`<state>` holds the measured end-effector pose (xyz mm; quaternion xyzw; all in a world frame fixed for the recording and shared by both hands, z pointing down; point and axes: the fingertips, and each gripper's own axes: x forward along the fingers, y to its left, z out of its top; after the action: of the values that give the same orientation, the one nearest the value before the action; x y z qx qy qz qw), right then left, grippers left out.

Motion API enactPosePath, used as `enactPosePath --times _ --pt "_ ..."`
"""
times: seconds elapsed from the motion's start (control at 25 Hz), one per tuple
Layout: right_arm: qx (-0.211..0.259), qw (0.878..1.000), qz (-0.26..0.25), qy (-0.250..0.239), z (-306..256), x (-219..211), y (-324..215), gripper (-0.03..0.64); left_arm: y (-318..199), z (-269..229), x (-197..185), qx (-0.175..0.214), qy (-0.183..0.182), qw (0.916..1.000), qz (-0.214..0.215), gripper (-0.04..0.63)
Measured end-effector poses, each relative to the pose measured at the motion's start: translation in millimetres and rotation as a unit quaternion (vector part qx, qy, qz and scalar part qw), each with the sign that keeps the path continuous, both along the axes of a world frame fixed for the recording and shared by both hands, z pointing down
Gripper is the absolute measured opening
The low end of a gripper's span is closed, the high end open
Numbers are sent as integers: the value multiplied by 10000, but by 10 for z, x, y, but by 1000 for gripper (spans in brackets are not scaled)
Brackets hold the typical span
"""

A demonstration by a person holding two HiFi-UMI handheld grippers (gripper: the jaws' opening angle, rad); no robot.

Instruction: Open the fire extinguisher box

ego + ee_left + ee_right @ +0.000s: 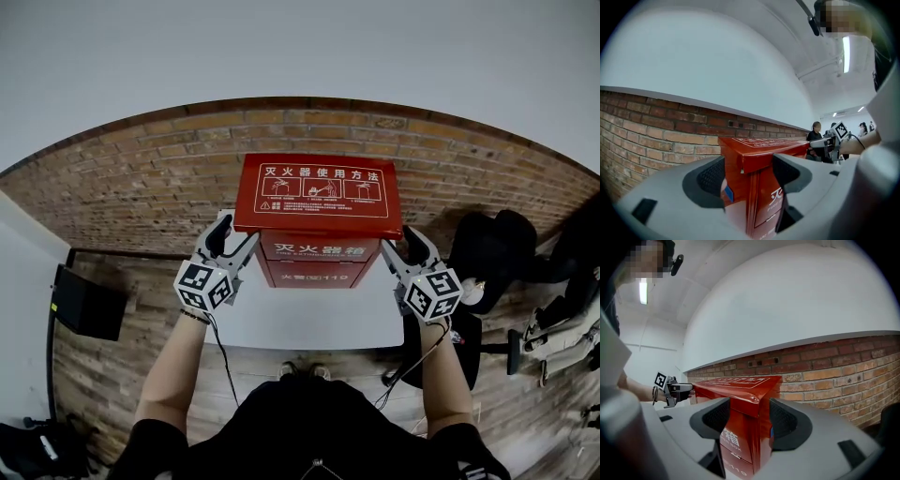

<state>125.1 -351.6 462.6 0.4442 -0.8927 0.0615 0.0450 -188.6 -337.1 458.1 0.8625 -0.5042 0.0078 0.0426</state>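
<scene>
The red fire extinguisher box [319, 262] stands on a white table [309, 323] with its back toward a brick wall [141, 178]. Its lid [319, 192] (white pictograms and lettering on top) lies down over the body, so nothing of the inside shows. The left gripper [228, 236] is at the lid's left front corner and the right gripper [408, 246] at its right front corner, each held by a hand. In the left gripper view the jaws of the left gripper [747, 173] stand spread, the corner of the lid and body between the pads without being squeezed. In the right gripper view the right gripper [747, 416] is likewise spread wide, the opposite corner of the box between its pads, not pinched.
</scene>
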Motion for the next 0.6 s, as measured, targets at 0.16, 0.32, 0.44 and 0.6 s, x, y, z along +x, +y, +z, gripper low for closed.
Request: enactPosePath --times 0.16,0.32,0.44,0.6 --pt "-7 9999 -114 -95 20 -49 -29 249 -5 -8 -6 78 175 9996 227 350" --pt "-2 9996 -157 -222 31 -9 -9 249 13 -22 48 170 201 9987 445 347" --pt "-20 9996 -190 -211 36 5 -4 247 19 -37 73 182 104 9984 528 342" --pt "-75 9997 -218 -71 47 -2 -6 245 25 -34 68 116 -20 9985 543 332"
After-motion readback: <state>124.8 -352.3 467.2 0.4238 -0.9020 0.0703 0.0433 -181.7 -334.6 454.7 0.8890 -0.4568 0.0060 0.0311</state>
